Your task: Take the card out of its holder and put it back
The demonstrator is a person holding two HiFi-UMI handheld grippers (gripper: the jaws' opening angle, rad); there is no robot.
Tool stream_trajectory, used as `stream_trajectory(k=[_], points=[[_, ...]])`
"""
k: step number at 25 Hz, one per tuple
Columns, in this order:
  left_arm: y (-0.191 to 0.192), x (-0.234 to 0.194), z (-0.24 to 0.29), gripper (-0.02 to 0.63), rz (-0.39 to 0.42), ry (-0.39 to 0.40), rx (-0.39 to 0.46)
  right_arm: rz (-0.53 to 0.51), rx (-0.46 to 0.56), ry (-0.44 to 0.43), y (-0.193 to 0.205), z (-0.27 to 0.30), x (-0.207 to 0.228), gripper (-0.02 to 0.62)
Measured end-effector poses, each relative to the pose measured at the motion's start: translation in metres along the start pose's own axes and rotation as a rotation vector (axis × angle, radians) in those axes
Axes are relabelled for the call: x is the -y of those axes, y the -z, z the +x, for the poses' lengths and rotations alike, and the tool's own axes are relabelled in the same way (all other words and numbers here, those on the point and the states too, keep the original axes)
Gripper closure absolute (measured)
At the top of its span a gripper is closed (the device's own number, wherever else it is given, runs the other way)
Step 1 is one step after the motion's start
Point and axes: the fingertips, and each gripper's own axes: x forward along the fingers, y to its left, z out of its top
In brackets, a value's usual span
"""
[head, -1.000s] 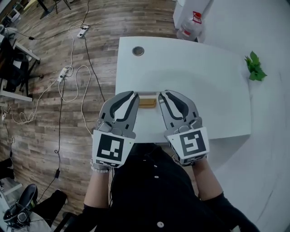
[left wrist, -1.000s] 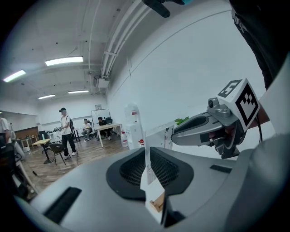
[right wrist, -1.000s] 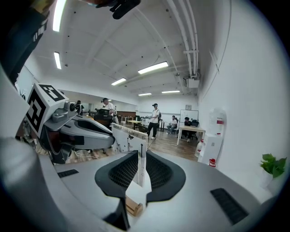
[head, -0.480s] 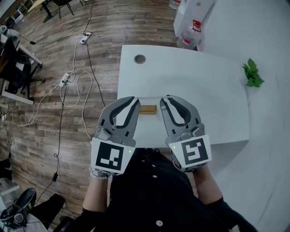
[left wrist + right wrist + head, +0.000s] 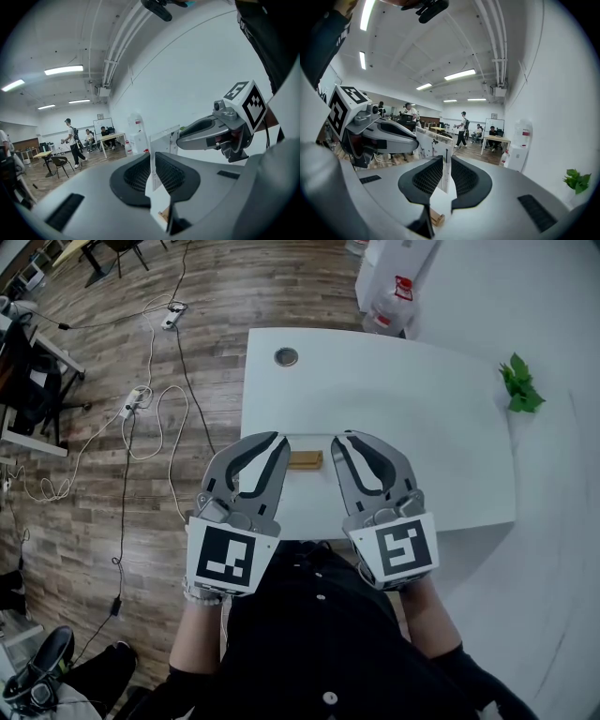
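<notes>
Against the wooden holder (image 5: pixel 305 460), neither gripper has shifted noticeably in the last second; only the head view has drifted a little. Left of the holder, the left gripper (image 5: pixel 279 438) has its jaws pressed onto one end of the white card (image 5: pixel 163 140). The card stands edge-on directly over the holder, near the front edge of the table (image 5: pixel 422 409). Right of the holder, the right gripper (image 5: pixel 335 438) pinches the card's other end. Whether the card's foot sits in the slot I cannot tell. This looks like the grip before lifting out. The next move calls for both grippers to rise together, straight up, lest the unheld holder tip or ride along.
</notes>
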Motion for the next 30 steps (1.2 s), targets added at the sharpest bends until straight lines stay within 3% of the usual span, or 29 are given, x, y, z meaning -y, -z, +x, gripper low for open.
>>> stream_trajectory(k=[16, 30], points=[[0.009, 0.0, 0.0, 0.561, 0.019, 0.02, 0.001, -0.011, -0.002, -0.002, 0.006, 0.005, -0.003, 0.511], [0.045, -0.007, 0.014, 0.563, -0.042, 0.036, -0.062, 0.03, -0.076, -0.021, 0.038, 0.028, -0.009, 0.511]])
